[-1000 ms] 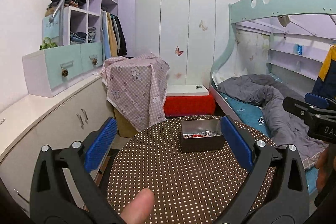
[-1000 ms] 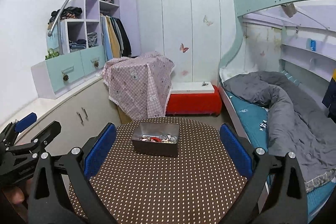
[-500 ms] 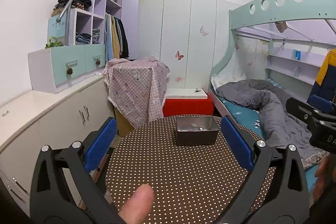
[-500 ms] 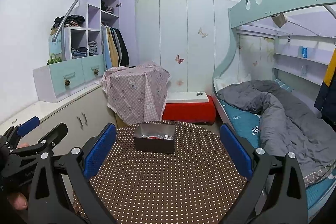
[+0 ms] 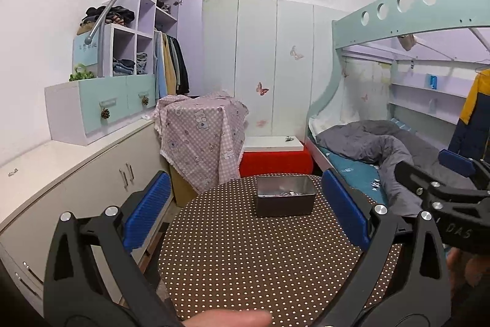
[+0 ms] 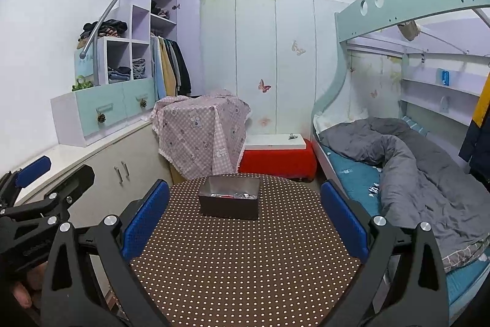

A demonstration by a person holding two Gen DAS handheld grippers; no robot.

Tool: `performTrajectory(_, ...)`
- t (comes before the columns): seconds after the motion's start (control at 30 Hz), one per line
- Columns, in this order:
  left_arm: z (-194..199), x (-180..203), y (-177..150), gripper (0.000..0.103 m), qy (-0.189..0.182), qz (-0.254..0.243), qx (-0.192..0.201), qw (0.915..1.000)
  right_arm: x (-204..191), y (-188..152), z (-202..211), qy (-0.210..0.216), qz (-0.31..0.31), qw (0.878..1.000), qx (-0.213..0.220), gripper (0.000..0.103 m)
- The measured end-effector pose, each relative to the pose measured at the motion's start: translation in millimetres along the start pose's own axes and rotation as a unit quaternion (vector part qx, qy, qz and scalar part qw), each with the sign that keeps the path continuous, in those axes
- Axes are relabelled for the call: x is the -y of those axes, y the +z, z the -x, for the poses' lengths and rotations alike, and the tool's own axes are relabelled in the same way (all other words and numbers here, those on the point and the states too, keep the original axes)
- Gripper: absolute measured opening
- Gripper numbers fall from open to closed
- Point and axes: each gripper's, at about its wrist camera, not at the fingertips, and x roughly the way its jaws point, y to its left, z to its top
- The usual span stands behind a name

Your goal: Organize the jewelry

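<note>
A dark grey rectangular box [image 5: 285,200] holding a pile of small jewelry pieces stands at the far side of a round table with a brown polka-dot cloth [image 5: 245,259]. In the right wrist view the box [image 6: 229,201] sits left of centre and the cloth [image 6: 245,265] fills the foreground. My left gripper [image 5: 245,213] is open with nothing between its blue pads, held above the table short of the box. My right gripper [image 6: 245,216] is open and empty too, likewise short of the box. Each gripper shows at the edge of the other's view.
A low white cabinet [image 5: 76,173] runs along the left wall. A pink checked cloth [image 5: 199,137] covers something behind the table, beside a red bench [image 5: 275,161]. A bunk bed with a grey duvet [image 5: 382,149] stands to the right. A thumb [image 5: 226,319] shows at the bottom.
Both cameras have pulled back and tilted up, so the box sits farther off and lower-angled, and more ceiling shows. Both grippers stay open.
</note>
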Motion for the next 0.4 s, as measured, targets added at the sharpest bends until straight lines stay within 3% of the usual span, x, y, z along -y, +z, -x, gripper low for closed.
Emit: performTrajectory(0.4, 1.5, 0.1, 0.4, 0.097, 0.014, 0.006, 0.001, 0.9999, -3.6, -0.3, -1.8, 0.003, -0.003, 1.0, -0.004, 0.095)
